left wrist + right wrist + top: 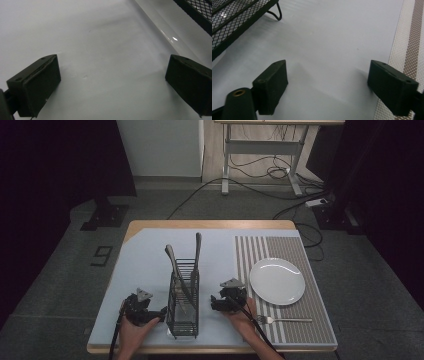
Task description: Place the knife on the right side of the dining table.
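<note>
Two knives [192, 265] stand upright in the black mesh cutlery rack [183, 316] on the surface [145, 255], seen from the high view between my left tongs [161, 311] and right tongs [214, 303]. My gripper views show both released, empty, over bare mat, the rack's mesh [234, 20] just beside.

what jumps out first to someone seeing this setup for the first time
A black wire rack stands mid-table with two pieces of cutlery sticking up out of it. To its right a white plate sits on a striped mat, a fork just in front. An open hand-held gripper flanks the rack on each side, left and right.
</note>
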### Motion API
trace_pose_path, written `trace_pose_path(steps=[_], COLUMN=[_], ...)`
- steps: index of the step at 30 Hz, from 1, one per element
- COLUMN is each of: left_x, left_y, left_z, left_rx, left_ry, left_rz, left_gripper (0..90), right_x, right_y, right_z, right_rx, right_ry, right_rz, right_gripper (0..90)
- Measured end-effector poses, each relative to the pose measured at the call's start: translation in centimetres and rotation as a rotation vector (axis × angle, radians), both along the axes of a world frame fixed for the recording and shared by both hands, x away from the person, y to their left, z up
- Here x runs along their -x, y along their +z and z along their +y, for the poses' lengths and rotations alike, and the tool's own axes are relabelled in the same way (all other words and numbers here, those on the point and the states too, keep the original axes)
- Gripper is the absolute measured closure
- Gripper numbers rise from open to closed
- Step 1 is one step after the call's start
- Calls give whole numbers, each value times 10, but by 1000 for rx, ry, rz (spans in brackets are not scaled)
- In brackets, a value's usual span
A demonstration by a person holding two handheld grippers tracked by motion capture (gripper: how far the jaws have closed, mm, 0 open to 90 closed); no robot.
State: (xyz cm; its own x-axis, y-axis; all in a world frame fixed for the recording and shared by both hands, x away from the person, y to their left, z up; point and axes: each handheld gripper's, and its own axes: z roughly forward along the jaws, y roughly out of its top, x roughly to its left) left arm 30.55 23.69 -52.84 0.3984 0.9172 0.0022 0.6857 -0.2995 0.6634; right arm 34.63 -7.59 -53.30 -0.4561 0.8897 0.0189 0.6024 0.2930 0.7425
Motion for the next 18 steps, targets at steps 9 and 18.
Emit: trace_pose_path(steps=[9, 18], left_x=[0, 0], left_y=[0, 0], left_z=[0, 0], left_rx=[1, 0], left_ry=[1, 0], left_rz=[0, 1], left_gripper=[0, 0], right_x=[2, 7], right_y=[13, 49], right_z=[-10, -27], right_rx=[-84, -205], right_ry=[23, 43], right_rz=[-52, -108], right_gripper=[222, 245])
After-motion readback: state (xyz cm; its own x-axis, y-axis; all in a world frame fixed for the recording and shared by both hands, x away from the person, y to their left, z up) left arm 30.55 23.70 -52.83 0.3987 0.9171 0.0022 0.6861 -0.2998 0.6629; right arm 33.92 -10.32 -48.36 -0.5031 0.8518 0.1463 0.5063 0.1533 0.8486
